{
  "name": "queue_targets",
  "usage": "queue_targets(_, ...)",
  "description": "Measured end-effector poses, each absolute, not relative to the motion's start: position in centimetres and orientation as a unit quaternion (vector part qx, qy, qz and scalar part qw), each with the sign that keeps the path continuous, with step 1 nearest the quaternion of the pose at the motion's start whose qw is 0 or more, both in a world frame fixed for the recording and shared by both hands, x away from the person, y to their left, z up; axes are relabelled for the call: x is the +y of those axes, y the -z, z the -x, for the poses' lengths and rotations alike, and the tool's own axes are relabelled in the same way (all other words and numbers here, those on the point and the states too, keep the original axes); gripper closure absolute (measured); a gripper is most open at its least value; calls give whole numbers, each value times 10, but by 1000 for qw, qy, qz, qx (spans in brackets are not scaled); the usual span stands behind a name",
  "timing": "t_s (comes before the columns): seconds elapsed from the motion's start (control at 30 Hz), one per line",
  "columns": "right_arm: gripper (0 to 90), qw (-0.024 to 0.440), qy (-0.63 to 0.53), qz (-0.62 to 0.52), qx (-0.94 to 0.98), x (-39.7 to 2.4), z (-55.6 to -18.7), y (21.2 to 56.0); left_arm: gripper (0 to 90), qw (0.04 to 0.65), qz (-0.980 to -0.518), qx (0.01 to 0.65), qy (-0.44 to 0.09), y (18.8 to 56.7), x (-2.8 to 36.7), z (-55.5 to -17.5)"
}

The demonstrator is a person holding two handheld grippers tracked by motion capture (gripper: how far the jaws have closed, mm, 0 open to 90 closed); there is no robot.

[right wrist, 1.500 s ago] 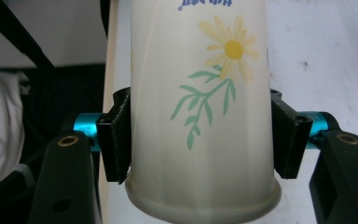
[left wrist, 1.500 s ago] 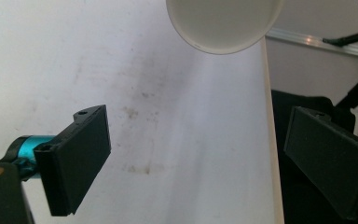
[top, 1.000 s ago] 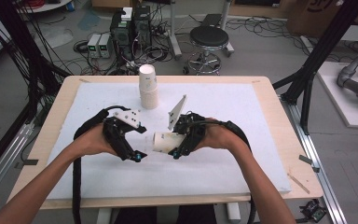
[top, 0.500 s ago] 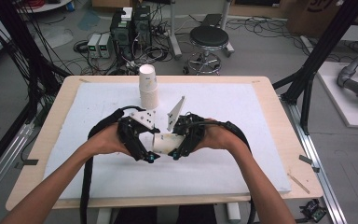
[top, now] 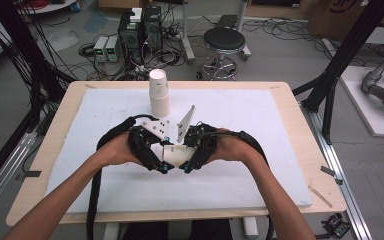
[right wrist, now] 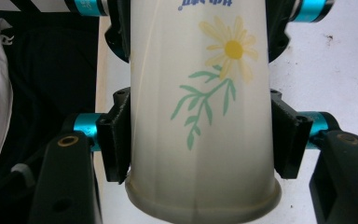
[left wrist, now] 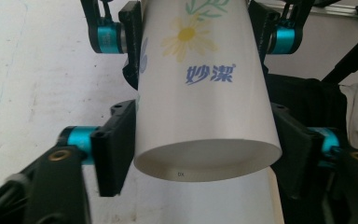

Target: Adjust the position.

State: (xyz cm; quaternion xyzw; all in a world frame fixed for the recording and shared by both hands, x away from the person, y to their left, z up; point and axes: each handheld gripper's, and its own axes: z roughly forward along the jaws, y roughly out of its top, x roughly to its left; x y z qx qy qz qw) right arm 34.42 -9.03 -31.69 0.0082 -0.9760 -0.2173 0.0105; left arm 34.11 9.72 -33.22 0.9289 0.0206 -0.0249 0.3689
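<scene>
High view: both tools, left (top: 163, 167) and right (top: 184, 167), pinching one paper cup (top: 176, 155), cup stack (top: 159, 93) well behind.

Two grippers (top: 162, 167) (top: 186, 167), one held cup (top: 176, 154), one cup stack (top: 159, 93) of what looks like two cups, one table (top: 280, 150), one stool (top: 225, 42)

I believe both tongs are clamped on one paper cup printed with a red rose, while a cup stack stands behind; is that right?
Not quite: the paper cup bears a yellow daisy, not a red rose, as the left gripper view shows. Both the left tongs and right tongs do clamp it, and the cup stack stands behind.
</scene>
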Motion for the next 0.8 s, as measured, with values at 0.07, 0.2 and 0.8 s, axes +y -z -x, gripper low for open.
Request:
queue_targets(0.07, 358, 10, 217, -10, -976, -90, -345, 317, 356, 370, -928, 20, 26, 333, 98, -342)
queue_targets(0.2, 359, 10, 220, -5, -976, -90, -346, 317, 367, 374, -927, 22, 23, 334, 98, -342)
queue_targets(0.8, 134, -2, 283, -6, -959, -96, -349, 313, 370, 370, -928, 30, 16, 334, 102, -342)
